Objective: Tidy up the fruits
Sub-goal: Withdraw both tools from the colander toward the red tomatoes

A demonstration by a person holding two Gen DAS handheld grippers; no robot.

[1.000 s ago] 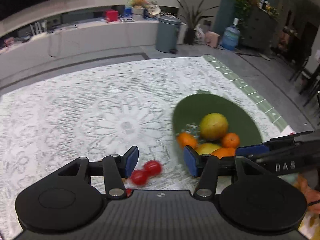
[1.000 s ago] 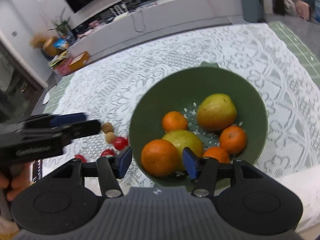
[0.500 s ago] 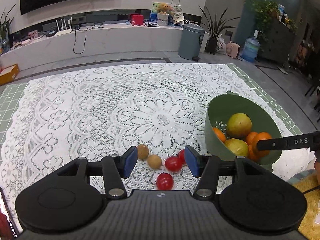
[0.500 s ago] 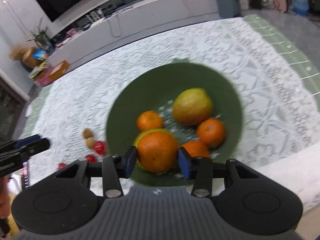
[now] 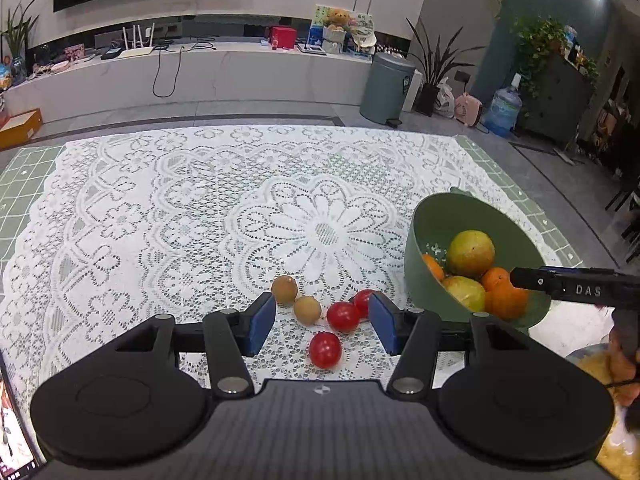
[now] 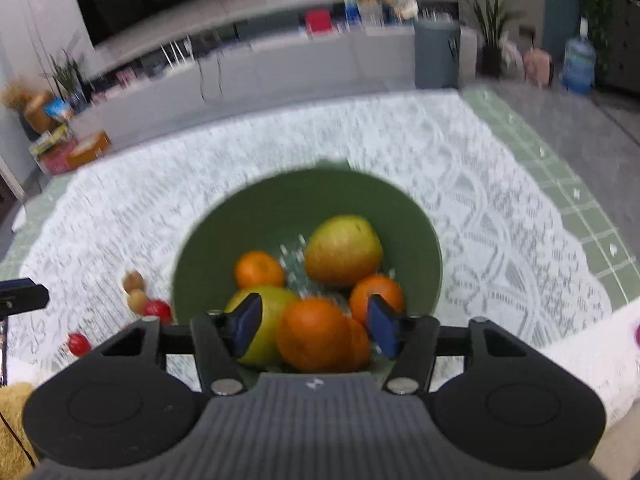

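Observation:
A green bowl stands at the table's right, holding several oranges and two yellow-green fruits; it also shows in the right wrist view. Three red cherry tomatoes and two small brown fruits lie on the lace cloth left of the bowl. My left gripper is open above the tomatoes, touching none. My right gripper is open over the bowl's near rim, its jaws on either side of an orange with gaps showing. Its fingers reach over the bowl in the left wrist view.
A white lace cloth covers a green checked table. Beyond the far edge are a grey bin, a water bottle, plants and a long low shelf. A yellow object lies at the near left corner.
The right gripper has opened wider around the orange and its view has tilted up and blurred. The left gripper has pulled back slightly; the fruits on the cloth stay put.

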